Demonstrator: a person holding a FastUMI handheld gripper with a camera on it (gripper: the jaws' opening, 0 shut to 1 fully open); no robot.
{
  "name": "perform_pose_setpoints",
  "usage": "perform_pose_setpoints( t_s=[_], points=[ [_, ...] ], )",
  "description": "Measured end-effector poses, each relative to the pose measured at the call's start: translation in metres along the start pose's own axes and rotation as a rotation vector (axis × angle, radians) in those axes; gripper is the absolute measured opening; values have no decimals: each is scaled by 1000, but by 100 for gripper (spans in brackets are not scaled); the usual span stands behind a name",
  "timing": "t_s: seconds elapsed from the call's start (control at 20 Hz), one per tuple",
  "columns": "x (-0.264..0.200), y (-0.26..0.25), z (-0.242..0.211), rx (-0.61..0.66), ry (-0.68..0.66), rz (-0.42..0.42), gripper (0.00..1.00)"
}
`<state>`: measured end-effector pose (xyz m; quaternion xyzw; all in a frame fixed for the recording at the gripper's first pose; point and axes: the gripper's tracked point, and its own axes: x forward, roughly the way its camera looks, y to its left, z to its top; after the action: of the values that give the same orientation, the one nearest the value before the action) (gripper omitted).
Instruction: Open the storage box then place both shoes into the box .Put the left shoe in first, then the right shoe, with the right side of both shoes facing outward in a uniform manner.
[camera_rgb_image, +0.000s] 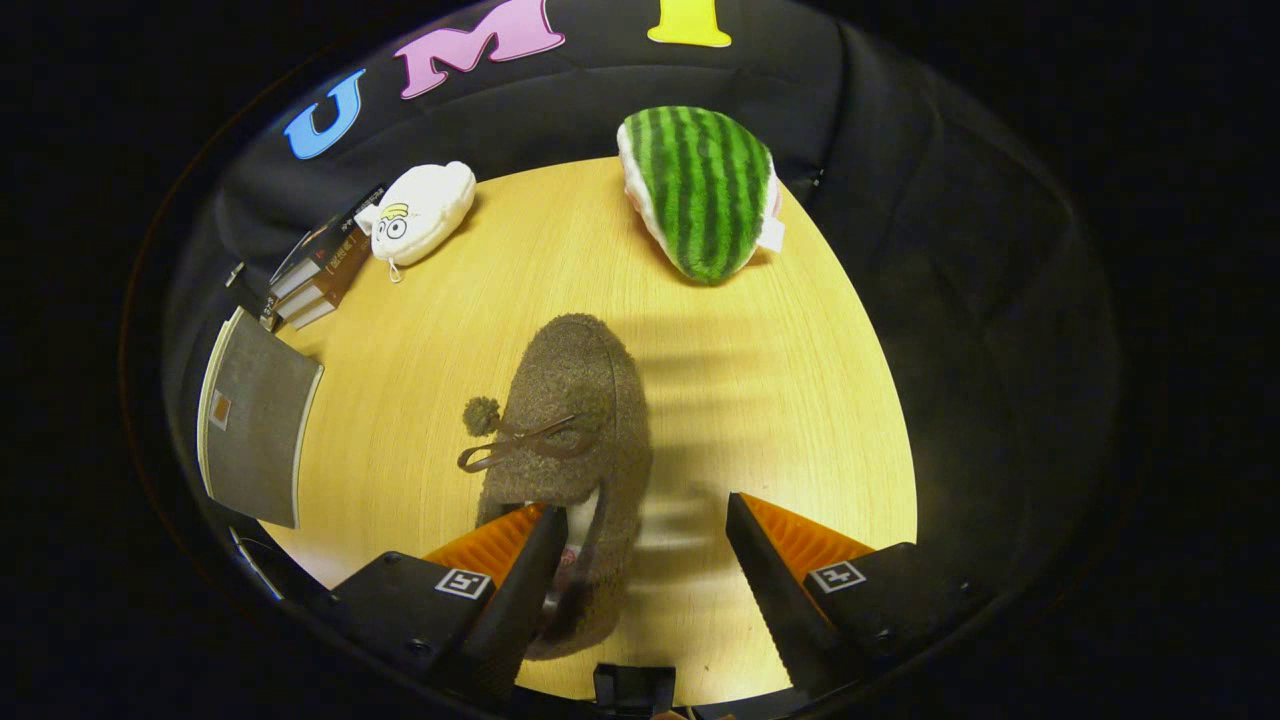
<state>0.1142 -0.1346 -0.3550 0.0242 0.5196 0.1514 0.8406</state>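
Shoe first: brown fuzzy slipper-style shoe (575, 440) with a thin ribbon bow and a pom-pom lies on the round pale wooden table (780, 400), toe pointing away from you, heel end reaching back between the fingers. It sits off-centre, hugging the left finger, and I can't tell whether that finger touches the collar or just overlaps it. Right finger stands well clear over bare wood

Your gripper (640, 540) is wide open and holds nothing, jaws spread wider than the heel. My read: you're lined up to pinch the heel wall, so shift left to centre it before closing, else the shoe gets nudged sideways

Rest, big to small:
- green-striped watermelon plush cushion (700, 190) at the far edge, beyond the shoe, well apart
- grey flat board-like panel (255, 425) on the left edge, purpose unclear
- white plush pouch with a cartoon face (420, 212) far left, just beside a small stack of dark books (320, 272)

Both clusters are parked at the rim, likely to keep the middle free for work
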Motion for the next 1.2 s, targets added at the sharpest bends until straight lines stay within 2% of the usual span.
perform_pose_setpoints(
  t_s=[0.2,0.35,0.4,0.5,0.6,0.65,0.8,0.95,1.2],
  points=[
    [13,5,-2,27,41,14,99],
    [19,14,-1,39,53,14,46],
    [20,18,0,40,59,16,43],
    [19,17,-1,39,64,-4,27],
    [18,14,0,59,60,-23,22],
    [18,14,0,58,55,-17,13],
    [16,18,-6,67,71,-5,5],
    [2,37,-9,128,86,17,5],
    [-34,90,16,189,28,68,5]
  ],
)
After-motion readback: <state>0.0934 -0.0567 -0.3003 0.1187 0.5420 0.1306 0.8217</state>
